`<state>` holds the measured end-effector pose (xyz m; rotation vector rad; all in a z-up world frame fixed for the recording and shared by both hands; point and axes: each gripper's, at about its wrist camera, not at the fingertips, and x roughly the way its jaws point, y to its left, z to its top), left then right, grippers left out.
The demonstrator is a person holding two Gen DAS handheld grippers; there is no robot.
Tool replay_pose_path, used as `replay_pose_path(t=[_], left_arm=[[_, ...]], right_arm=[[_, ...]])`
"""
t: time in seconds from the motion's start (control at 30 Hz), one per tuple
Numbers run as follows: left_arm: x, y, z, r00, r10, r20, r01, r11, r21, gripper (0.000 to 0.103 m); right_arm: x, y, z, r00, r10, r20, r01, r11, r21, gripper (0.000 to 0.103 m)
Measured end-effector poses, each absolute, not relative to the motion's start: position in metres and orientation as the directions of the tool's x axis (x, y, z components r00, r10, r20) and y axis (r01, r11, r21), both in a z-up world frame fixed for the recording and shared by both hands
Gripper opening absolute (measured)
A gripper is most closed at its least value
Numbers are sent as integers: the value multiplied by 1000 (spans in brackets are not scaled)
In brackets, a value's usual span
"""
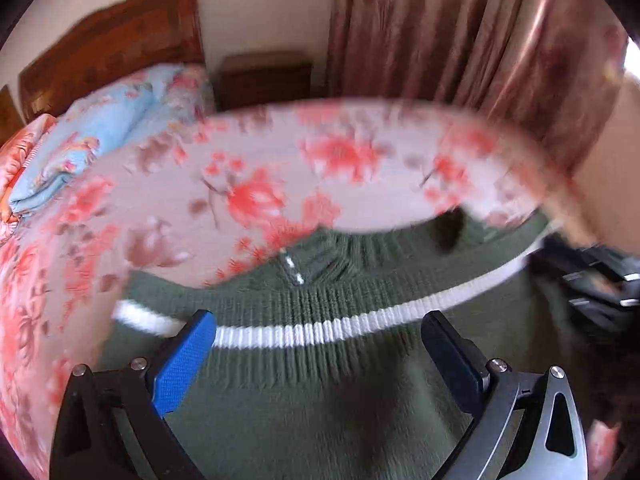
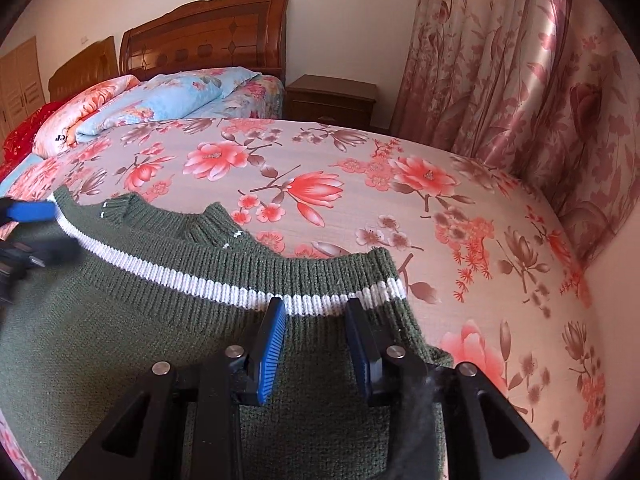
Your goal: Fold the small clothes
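1 green sweater, 2 open claws above.

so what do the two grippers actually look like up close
Both grippers are alike: the left gripper and right gripper each have two flat fingers with ridged blue pads, on black triangular cut-out frames with round silver bolts. In the left wrist view one frame looks grey-metallic. No cables or sleeves show.
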<state>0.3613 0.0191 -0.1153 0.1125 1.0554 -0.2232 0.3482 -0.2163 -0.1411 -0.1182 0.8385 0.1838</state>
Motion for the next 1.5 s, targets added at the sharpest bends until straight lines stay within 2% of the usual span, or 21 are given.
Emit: replay_pose_path(t=[0.07,0.17,0.2,0.27,0.4,0.57,0.67,0.73,0.93,1.0,1.03,1.07,1.1,1.23,1.43,1.5], left_arm=[[367,26,-109,496,-135,-858,201,979,-38,103],[369,52,-110,527,-11,-850,85,996,40,103],[369,66,-111,516,-69,-854,78,996,-34,103],[362,75,-106,538,-104,-837,94,994,-62,103],[352,63,-111,570,-39,-821,134,990,46,103],[352,75,-110,568,-95,-817,143,990,-16,103],[351,67,-113,549,-74,-832,170,985,25,103],[352,63,-114,548,-58,-835,174,984,47,103],[352,65,-116,548,-69,-834,175,984,34,103],[352,65,-116,549,-70,-833,175,984,32,103],[352,65,-116,549,-71,-833,175,984,31,103],[352,65,-116,550,-71,-832,174,984,31,103],[352,65,-116,550,-71,-832,174,984,31,103],[351,65,-116,553,-70,-830,175,984,33,103],[351,65,-116,557,-72,-827,175,984,32,103],[350,66,-116,558,-74,-826,174,984,30,103]], right_arm=[[348,-218,-141,651,124,-749,-207,978,-19,31],[348,-219,-141,650,132,-748,-206,979,-6,31],[348,-220,-141,649,135,-749,-206,979,-2,31],[349,-222,-141,646,145,-749,-206,979,13,31],[350,-225,-141,641,166,-750,-204,978,42,31],[346,-228,-135,625,184,-759,-198,977,73,32],[308,-219,-111,683,204,-701,-218,973,71,32],[270,-223,-96,716,282,-639,-263,956,128,32],[159,-278,-107,670,453,-588,-237,881,409,33],[131,-300,-126,646,475,-598,-151,847,509,39],[123,-306,-136,628,485,-608,-110,829,548,48],[118,-312,-145,613,496,-615,-74,811,580,57],[115,-318,-157,606,501,-618,-26,789,614,60],[123,-329,-178,618,517,-591,60,719,692,61],[161,-328,-182,658,552,-513,55,644,763,62],[177,-321,-180,665,541,-515,61,648,759,62]])
